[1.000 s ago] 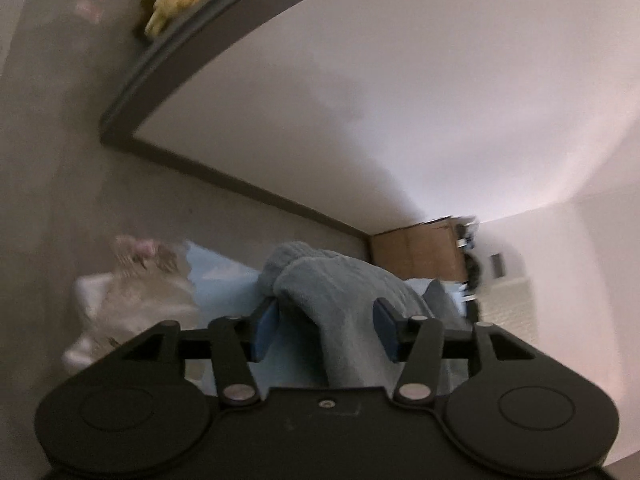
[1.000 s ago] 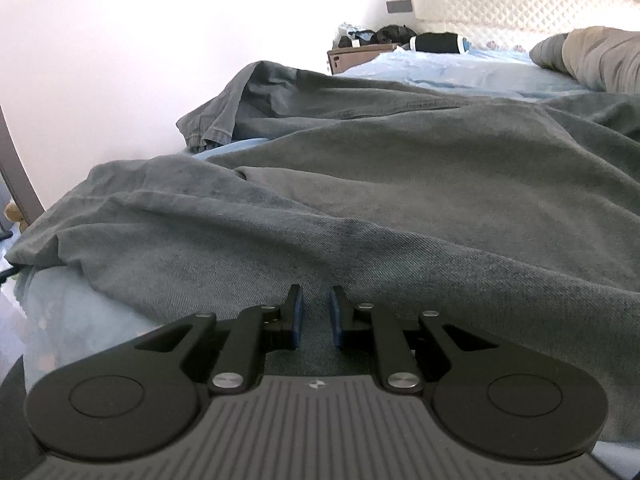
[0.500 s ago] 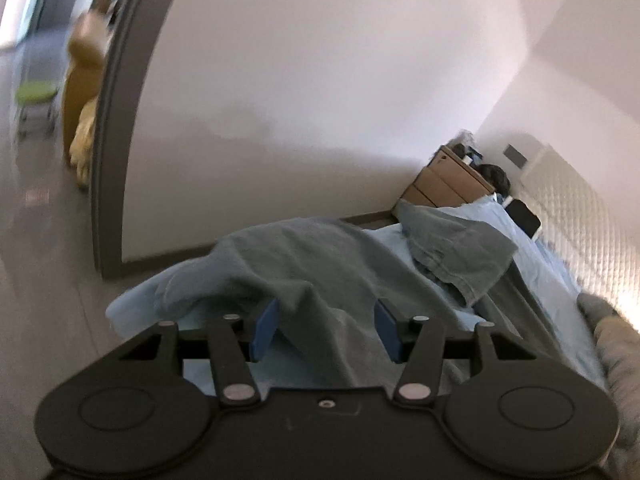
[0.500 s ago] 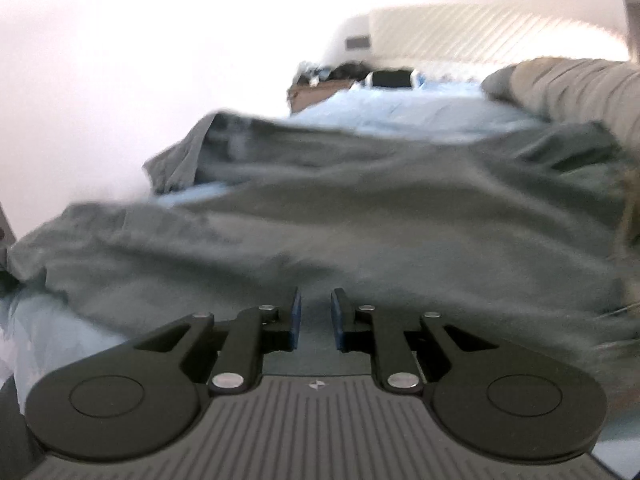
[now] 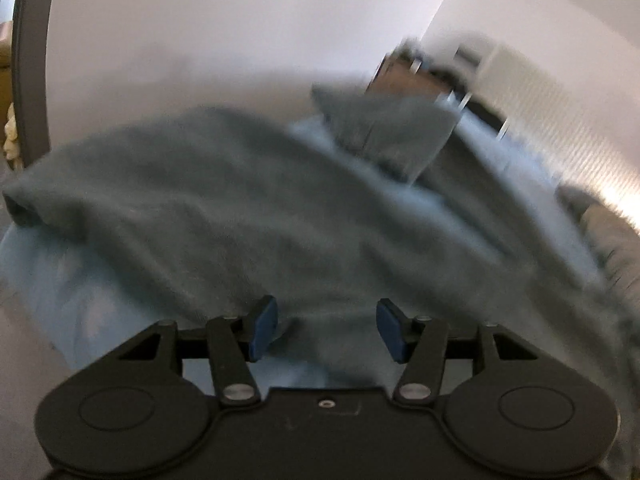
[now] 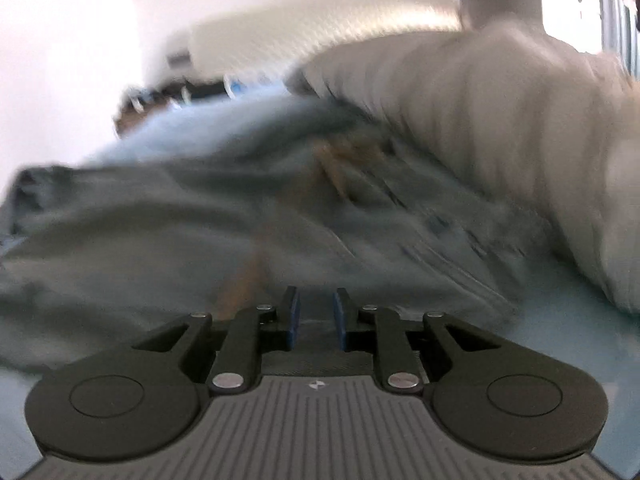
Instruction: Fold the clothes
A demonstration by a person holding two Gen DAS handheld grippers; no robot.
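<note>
Left wrist view: left gripper jaws apart, nothing pinched, above grey-blue trousers sprawled on light-blue bed sheet, prob. lining up a grab. Right wrist view: right gripper narrowly open, empty, over same trousers nr beige bedding.

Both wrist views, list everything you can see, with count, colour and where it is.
garment: one, grey-blue, spread rumpled across the bed.
bed sheet: one, light blue, under the garment.
quilt: one, beige-grey, bunched along the bed's right side.
headboard: one, white, padded, at the far end.
nightstand: one, brown, beside the headboard, blurred.
door frame: one, grey, far left.
left gripper: black, blue pads, jaws apart over the garment, nothing clamped.
right gripper: black, blue pads, narrow gap, empty.
</note>
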